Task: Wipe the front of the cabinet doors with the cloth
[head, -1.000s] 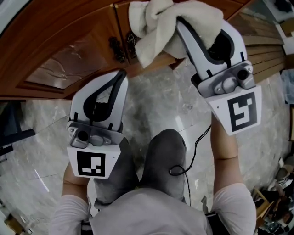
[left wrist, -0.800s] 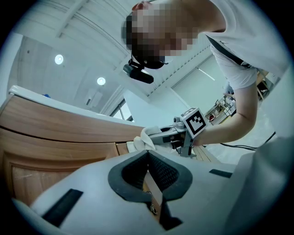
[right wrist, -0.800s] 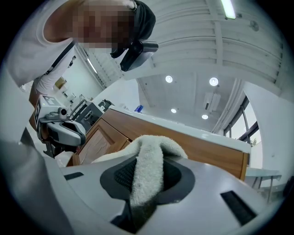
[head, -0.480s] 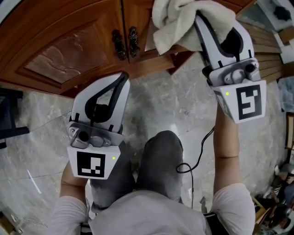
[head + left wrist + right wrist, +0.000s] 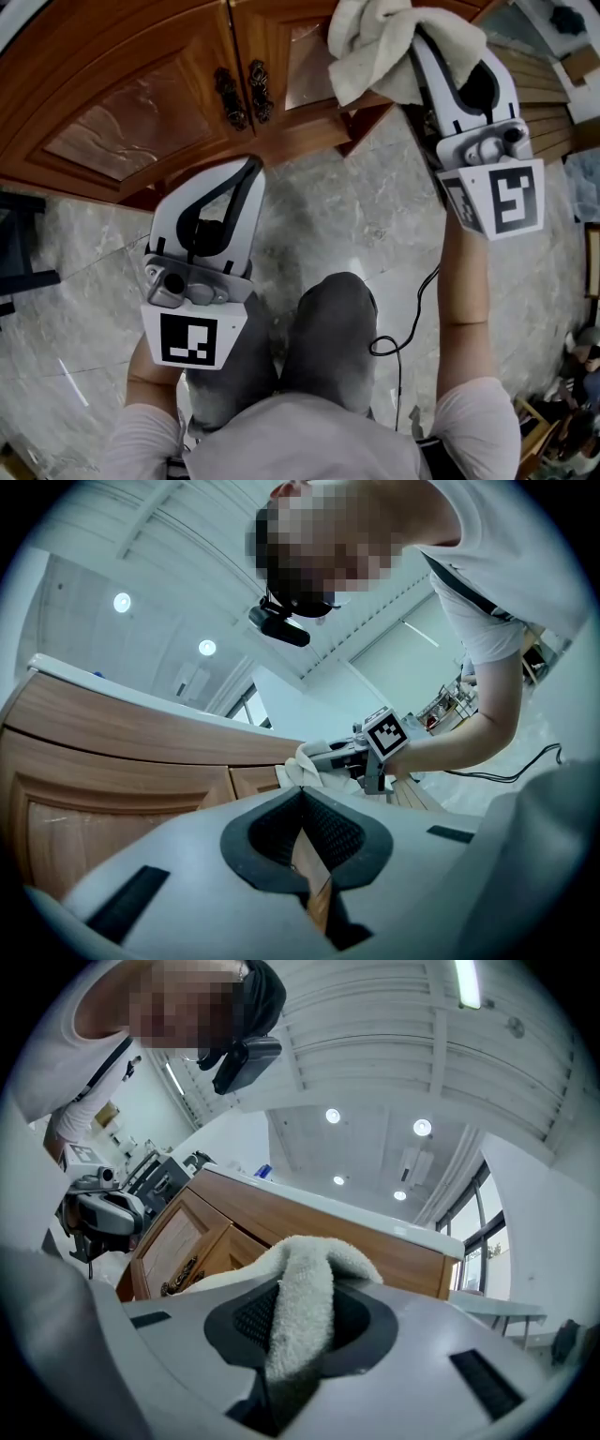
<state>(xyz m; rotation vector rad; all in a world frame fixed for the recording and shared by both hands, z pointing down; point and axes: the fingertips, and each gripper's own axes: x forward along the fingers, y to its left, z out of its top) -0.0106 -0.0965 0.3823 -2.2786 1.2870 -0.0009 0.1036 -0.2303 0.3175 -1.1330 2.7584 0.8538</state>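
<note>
Cloth (image 5: 389, 42) runs off the top edge of the head view and buries the tips of the right gripper (image 5: 298, 1335); can't tell if it's actually touching wood. Right jaws are clamped on a fold of the cloth, which bunches over the right cabinet door (image 5: 309, 56), far right. Jaws of the left gripper (image 5: 249, 167) are pressed together w/ nothing between, over the marble floor (image 5: 375, 206), just near of the left door (image 5: 131, 103). Two dark handles (image 5: 241, 94) sit where the doors meet. Knees (image 5: 328, 319) and a black cable (image 5: 405, 309) fill the near side.
</note>
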